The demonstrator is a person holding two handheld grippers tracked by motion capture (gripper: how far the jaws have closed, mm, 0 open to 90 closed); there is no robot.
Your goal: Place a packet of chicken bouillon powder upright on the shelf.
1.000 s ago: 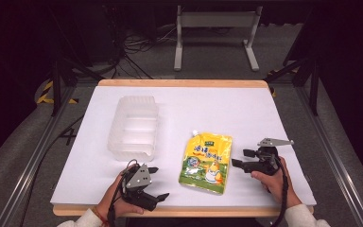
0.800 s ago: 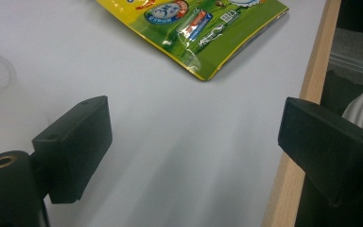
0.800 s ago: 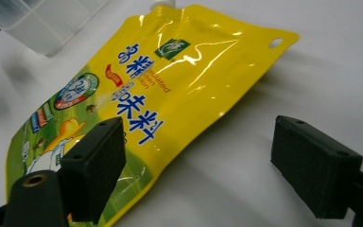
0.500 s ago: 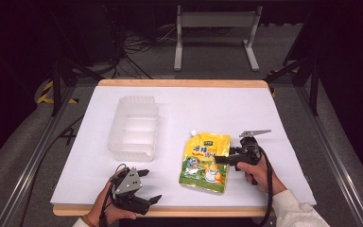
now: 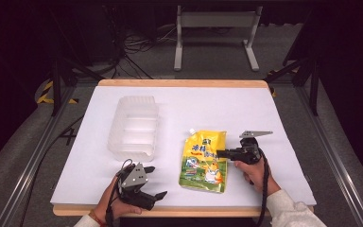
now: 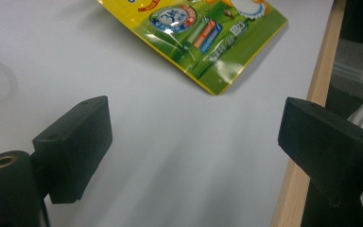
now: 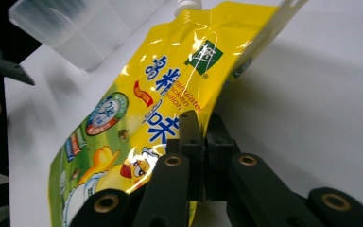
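Two grippers at work: right gripper (image 7: 202, 142) jaws just closed, pinching side edge of yellow pouch (image 5: 204, 160) lying flat right of clear tray (image 5: 134, 126). Left gripper (image 6: 194, 146) jaws apart, idle. Risk: thin edge grip slips, pouch sags on lift.

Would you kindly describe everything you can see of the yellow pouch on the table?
The pouch is a glossy, flexible yellow bag with a green lower band, a cartoon chick, blue characters and the words "granulated chicken bouillon". A white spout cap sits at its far corner. It lies mostly flat on the white table, beside the clear tray without touching it. The right hand-held gripper has just closed on its right edge, which lifts slightly.
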